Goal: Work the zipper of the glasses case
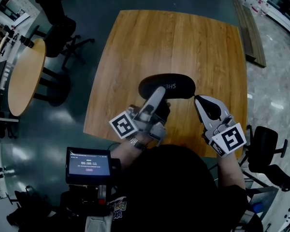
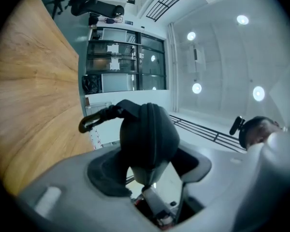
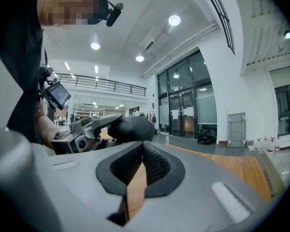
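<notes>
A black oval glasses case (image 1: 176, 85) lies on the square wooden table (image 1: 183, 37), near its front edge. My left gripper (image 1: 159, 93) reaches over the case's near side and is shut on it. In the left gripper view the case (image 2: 147, 129) fills the gap between the two pads, and a black carabiner clip (image 2: 89, 122) hangs off its far left end. My right gripper (image 1: 197, 99) hovers just right of the case, shut with nothing in it. In the right gripper view its tips (image 3: 141, 146) meet, with the case (image 3: 131, 128) and the left gripper (image 3: 84, 129) beyond.
A round wooden table (image 1: 24, 76) and a black office chair (image 1: 63, 37) stand at the left. Another black chair (image 1: 266, 151) is at the right. A small screen (image 1: 89, 164) sits at the person's chest. The table's front edge runs close below the grippers.
</notes>
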Tool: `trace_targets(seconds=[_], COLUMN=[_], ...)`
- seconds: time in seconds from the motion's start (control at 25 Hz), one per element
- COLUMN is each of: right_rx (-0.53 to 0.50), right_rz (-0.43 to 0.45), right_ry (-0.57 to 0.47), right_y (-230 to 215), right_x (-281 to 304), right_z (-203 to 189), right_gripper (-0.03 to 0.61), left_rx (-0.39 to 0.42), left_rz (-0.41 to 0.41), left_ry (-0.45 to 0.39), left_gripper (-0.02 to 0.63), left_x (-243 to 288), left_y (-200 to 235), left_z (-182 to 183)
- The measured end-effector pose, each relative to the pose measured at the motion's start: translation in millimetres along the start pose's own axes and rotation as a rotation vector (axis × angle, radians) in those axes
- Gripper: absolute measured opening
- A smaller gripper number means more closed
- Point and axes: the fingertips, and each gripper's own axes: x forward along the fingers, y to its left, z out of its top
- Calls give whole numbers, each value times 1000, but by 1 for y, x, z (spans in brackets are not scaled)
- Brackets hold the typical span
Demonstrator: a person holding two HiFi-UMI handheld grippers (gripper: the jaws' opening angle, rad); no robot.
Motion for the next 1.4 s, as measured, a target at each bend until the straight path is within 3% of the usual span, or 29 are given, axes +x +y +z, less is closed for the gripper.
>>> trace_targets(seconds=[0.16, 0.36, 0.4, 0.48, 0.52, 0.64, 0.8, 0.92, 1.04, 1.2, 1.4], right_rx=[37, 13, 4, -15, -29, -98, -135, -121, -165, -276, -283], right_rz=[-26, -10, 0, 22, 35, 112, 314, 438, 539, 665, 737], right_ry=[-10, -5, -7, -15, -18, 7, 74, 127, 169, 245, 264], right_y=[3, 4, 5, 7, 9, 26, 50, 51, 56, 89, 124], right_x=[1, 0, 0, -1, -2, 0, -7, -16, -14, -10, -10], right_z=[-6, -10, -9, -5, -2, 6, 10, 14, 11, -14, -35], right_gripper=[5, 11, 36, 145, 147, 216, 220, 195, 158, 150, 121], left_rx=[-18, -26, -16, 18, 41, 106, 98, 93, 117, 129, 92], left_rz=[29, 45, 46, 45, 44, 36, -60, -155, -190, -179, -191], left_ry=[-57, -51, -45, -19, 0, 112, 423, 616, 756, 823, 853], left_gripper=[252, 252, 253, 253, 255, 255, 256, 256, 257, 258, 259], left_x=[-4, -6, -7, -8, -8, -10, -13, -23, -32, -34, -35], left_y=[6, 11, 11, 9, 8, 7, 0, -14, -23, -23, -23], left_z=[0, 0, 0, -1, -3, -15, -38, -39, -40, -49, -55])
